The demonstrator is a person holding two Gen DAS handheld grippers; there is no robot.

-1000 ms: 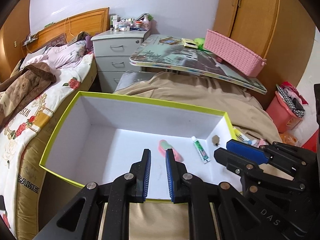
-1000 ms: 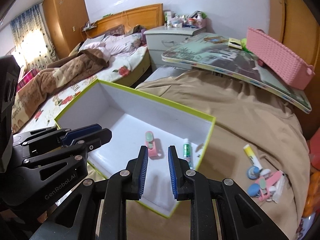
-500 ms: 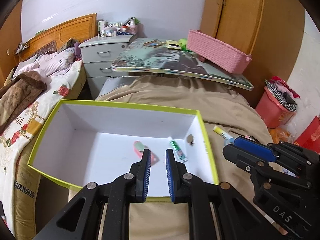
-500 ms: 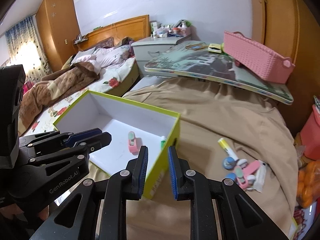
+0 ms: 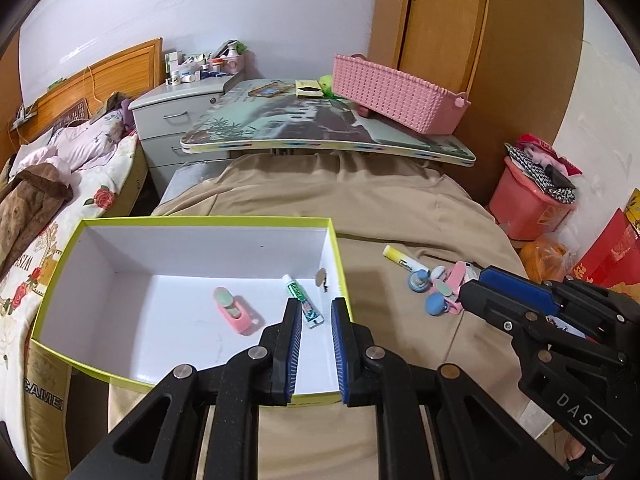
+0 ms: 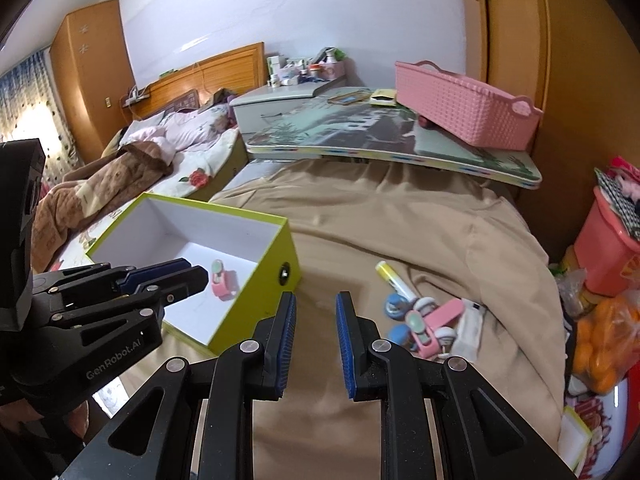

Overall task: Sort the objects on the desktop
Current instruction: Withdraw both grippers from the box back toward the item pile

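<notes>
A: Three small things lay in the green-rimmed box (image 5: 192, 224) ahead of the left tongs (image 5: 313, 346): a pink clip (image 5: 234, 312), a little tube (image 5: 303, 301) and something dark I couldn't make out.

B: And the rest?

A: A loose heap (image 6: 426, 322) on the tan cover, ahead and to the right of the right tongs (image 6: 316, 344), with a yellow-capped marker (image 6: 394, 280) just beyond it. Both tongs stood narrowly parted, holding nothing.

B: Risks?

A: The pieces touched (some overlapped), so a pinch might drag two, and the soft cover could let one slip.
</notes>
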